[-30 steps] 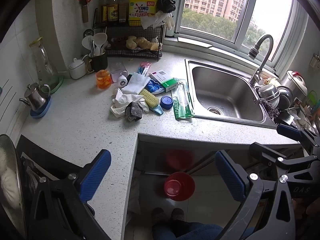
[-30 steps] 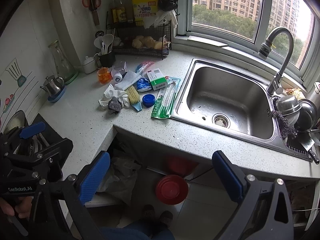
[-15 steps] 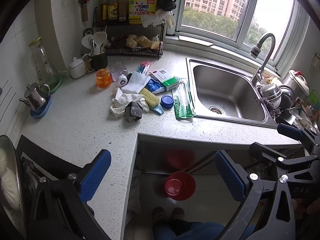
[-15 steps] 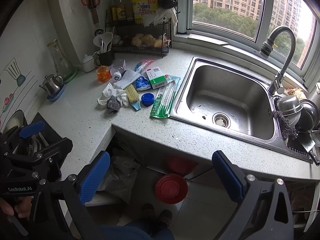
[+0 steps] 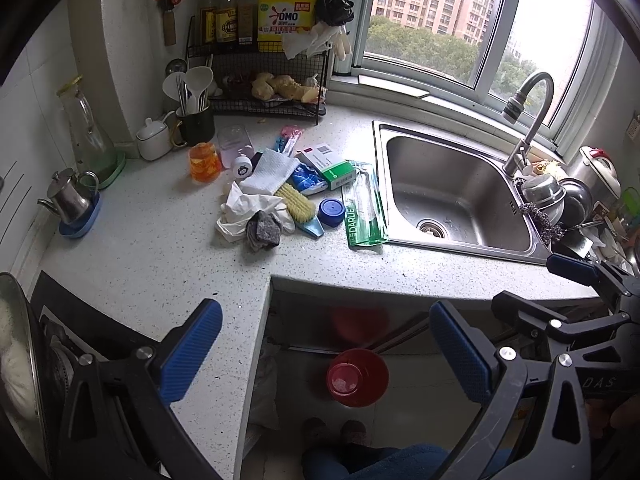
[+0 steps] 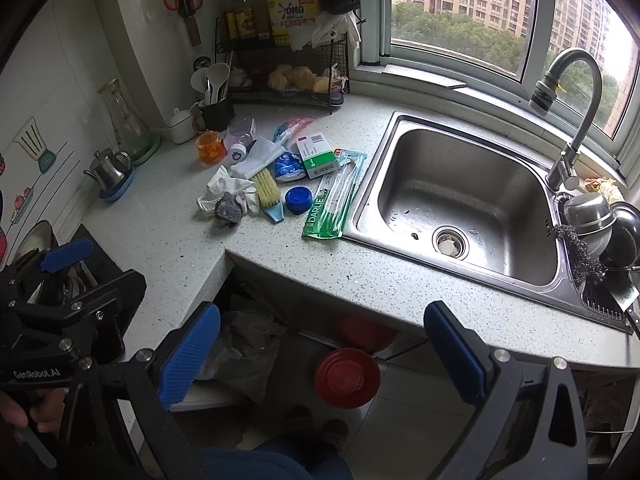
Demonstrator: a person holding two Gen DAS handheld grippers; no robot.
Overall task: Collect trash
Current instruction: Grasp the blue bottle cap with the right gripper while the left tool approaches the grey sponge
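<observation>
A heap of trash lies on the speckled counter left of the sink: crumpled white tissue, a grey wad, a yellow brush, a blue lid, a green toothbrush pack, a green-white box and a blue wrapper. My left gripper and right gripper hang open and empty, well short of the heap, above the floor in front of the counter.
A steel sink with a tap lies to the right, dishes beside it. At the back stand a wire rack, utensil cup, orange jar, carafe and kettle. A red bin stands on the floor, a bag under the counter.
Both cameras have drifted slightly, the right one a bit closer to the counter. Both grippers stay open; nothing on the counter has moved.
</observation>
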